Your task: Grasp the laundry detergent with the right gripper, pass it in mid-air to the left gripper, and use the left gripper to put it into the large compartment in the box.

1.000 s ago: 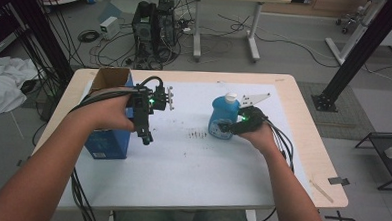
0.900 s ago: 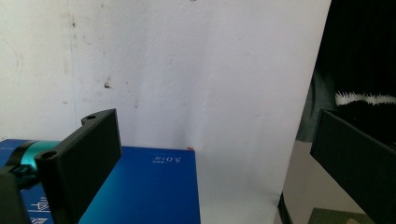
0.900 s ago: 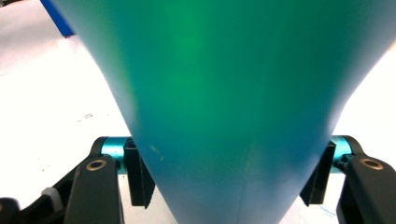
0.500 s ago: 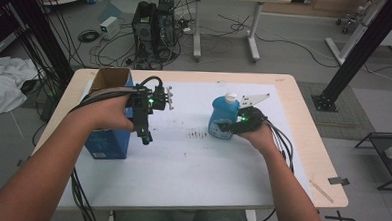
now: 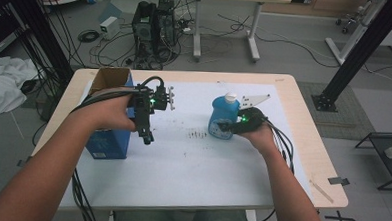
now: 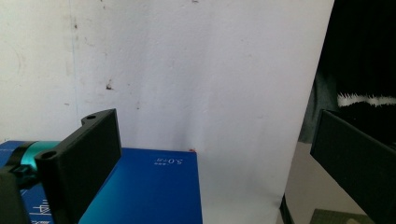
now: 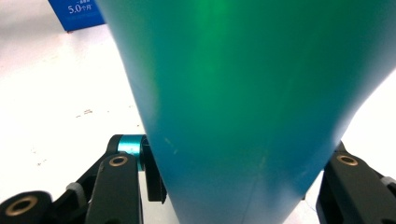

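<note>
The blue bottle (image 5: 223, 120) with its white cap stands upright on the white sheet covering the desk (image 5: 303, 140), right of centre. The right gripper (image 5: 233, 126) sits at the bottle's 3 o'clock side; its jaws have just been closing and now press on the bottle's lower body, which bulges between them in the right gripper view (image 7: 243, 107). A low grip probably keeps the load steady for lifting. The left gripper (image 5: 146, 134) hovers over the sheet with its jaws wide and nothing between them, just beside the open blue box (image 5: 107, 139) at the desk's 9 o'clock edge, likely standing by to assist.
</note>
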